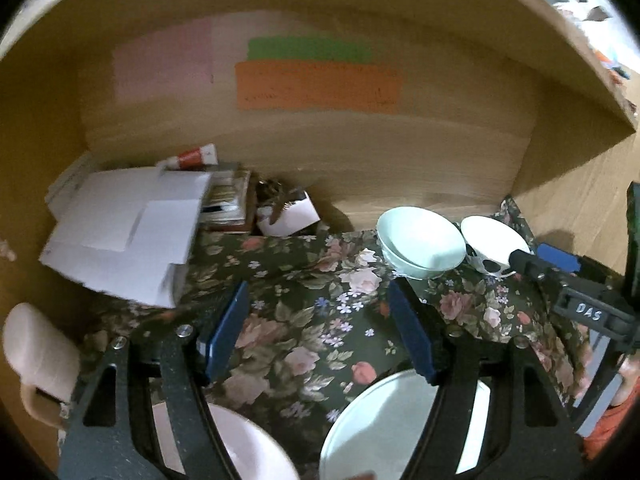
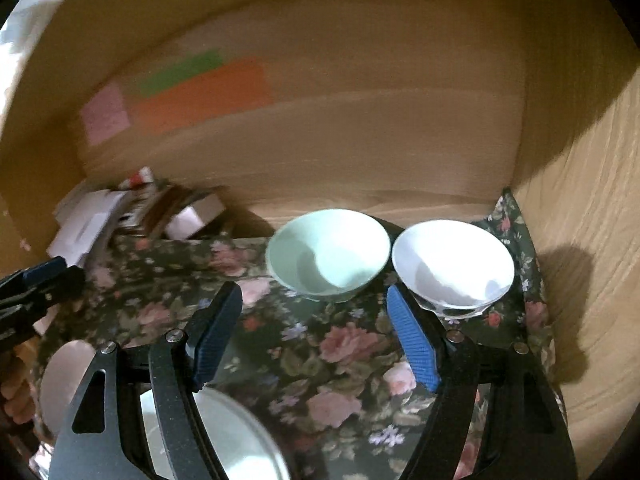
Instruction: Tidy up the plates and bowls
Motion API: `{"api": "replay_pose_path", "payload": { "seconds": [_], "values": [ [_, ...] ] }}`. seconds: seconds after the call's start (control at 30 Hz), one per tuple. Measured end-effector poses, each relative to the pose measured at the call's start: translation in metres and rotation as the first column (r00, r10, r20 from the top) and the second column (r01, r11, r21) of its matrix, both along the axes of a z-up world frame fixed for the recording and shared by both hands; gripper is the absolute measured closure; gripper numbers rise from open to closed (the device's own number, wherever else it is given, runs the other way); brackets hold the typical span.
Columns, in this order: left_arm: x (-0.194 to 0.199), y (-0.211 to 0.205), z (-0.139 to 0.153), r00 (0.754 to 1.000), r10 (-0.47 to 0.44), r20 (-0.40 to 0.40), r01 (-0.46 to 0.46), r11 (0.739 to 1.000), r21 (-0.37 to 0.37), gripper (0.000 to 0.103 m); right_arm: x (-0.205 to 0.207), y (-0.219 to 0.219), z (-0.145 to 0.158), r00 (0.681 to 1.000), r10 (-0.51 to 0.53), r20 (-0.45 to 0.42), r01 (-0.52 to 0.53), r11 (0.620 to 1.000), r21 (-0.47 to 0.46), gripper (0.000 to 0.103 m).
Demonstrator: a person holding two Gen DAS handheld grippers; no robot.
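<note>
Two bowls, mint bowl (image 2: 328,254) & white bowl (image 2: 452,266), sit upright side by side at back of floral-cloth bench (image 2: 328,360), prob. glazed ceramic: stiff, slick, chippable, so pinch rim wall; both grippers, left gripper (image 1: 320,336) & right gripper (image 2: 316,336), open w/ nothing between.

Wooden alcove w/ pale wood-grain back wall (image 1: 360,152), side panels left & right; right side panel (image 2: 580,264) lit brighter, w/ a dark shadow on it. Coloured paper sheets stuck on back wall: pink sheet (image 1: 160,68) at left, green sheet (image 1: 308,49) above an orange sheet (image 1: 316,86), orange one w/ faint writing, unreadable. Worktop covered by dark green floral cloth (image 1: 304,320) w/ pink roses, reaching right corner. Back-left corner cluttered: white cartons (image 1: 120,236), stack of books or booklets (image 1: 232,200), red-and-white tube (image 1: 196,157) on top, small white box (image 1: 288,216) beside. Light warm, dim, from front right; top corners show bright blurred room beyond.
</note>
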State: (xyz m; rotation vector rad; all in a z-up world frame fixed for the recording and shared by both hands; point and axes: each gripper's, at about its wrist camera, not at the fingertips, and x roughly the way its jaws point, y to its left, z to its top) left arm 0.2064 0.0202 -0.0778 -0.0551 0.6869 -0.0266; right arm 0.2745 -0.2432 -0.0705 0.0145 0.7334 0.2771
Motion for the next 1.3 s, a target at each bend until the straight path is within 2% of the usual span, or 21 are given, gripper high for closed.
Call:
{"api": "replay_pose_path", "payload": {
  "seconds": [0.1, 0.27, 0.43, 0.67, 0.87, 1.0, 1.3],
  "values": [
    [0.019, -0.007, -0.007, 1.0, -0.019, -0.012, 0.019, 1.0, 0.008, 0.032, 0.018, -0.002, -0.014, 0.999, -0.014, -0.034, 0.014, 1.0, -0.002, 0.032],
    [0.047, -0.016, -0.023, 0.998, -0.049, -0.046, 0.051, 0.998, 0.022, 0.031, 0.052, -0.007, -0.041, 0.992, -0.034, -0.122, 0.037, 0.999, 0.019, 0.054],
    [0.077, -0.019, -0.044, 0.992, -0.062, -0.106, 0.063, 0.998, 0.007, 0.03, 0.076, -0.012, -0.066, 0.977, -0.051, -0.207, 0.065, 0.996, 0.059, 0.067],
    [0.106, -0.025, -0.064, 0.983, -0.081, -0.163, 0.082, 0.997, 0.002, 0.029, 0.091, -0.01, -0.08, 0.968, -0.054, -0.245, 0.072, 0.995, 0.064, 0.068],
    [0.116, -0.02, -0.074, 0.977, -0.07, -0.2, 0.069, 0.998, -0.015, 0.029, 0.098, -0.002, -0.089, 0.967, -0.063, -0.246, 0.07, 0.997, 0.024, 0.067],
    [0.118, -0.02, -0.076, 0.977, -0.075, -0.2, 0.072, 0.997, -0.023, 0.029, 0.108, -0.004, -0.101, 0.949, -0.036, -0.314, 0.061, 0.996, 0.069, 0.069],
    [0.116, -0.016, -0.072, 0.98, -0.081, -0.181, 0.073, 0.996, -0.052, 0.029, 0.095, 0.006, -0.092, 0.949, 0.041, -0.311, -0.033, 0.999, 0.03, 0.074]
  ]
}}
